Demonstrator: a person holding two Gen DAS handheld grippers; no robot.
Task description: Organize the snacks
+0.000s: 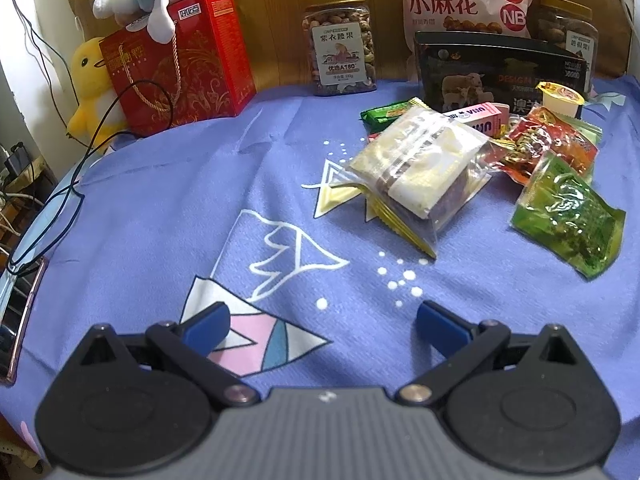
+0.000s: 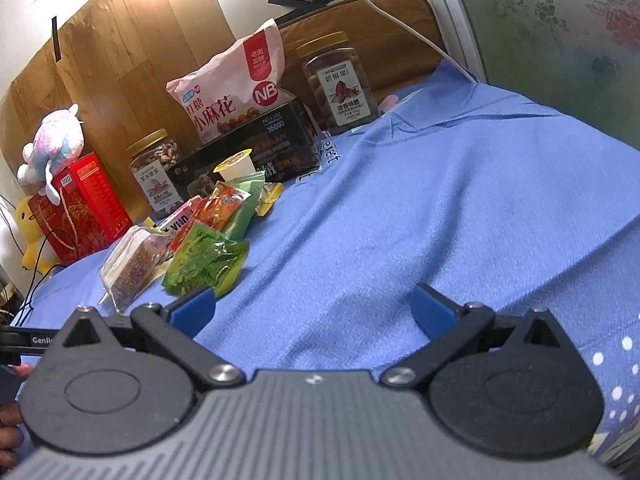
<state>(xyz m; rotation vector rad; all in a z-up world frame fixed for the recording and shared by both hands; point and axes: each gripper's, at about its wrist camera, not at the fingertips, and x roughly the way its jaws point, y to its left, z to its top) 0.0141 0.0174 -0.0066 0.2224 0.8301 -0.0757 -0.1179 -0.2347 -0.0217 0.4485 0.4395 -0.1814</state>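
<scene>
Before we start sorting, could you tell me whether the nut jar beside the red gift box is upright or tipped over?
Upright. The nut jar stands on its base with its gold lid on top and its label reading level.

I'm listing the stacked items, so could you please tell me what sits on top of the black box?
A pink snack bag stands on the black box. The box's contents are hidden.

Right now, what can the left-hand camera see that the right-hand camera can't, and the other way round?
Only the left wrist view shows the mountain print on the blue cloth and a phone at its edge. Only the right wrist view shows the white cable, the frosted glass panel and a hand. Both show the snack pile, with the green packet, the red gift box and the cashew jar.
</scene>
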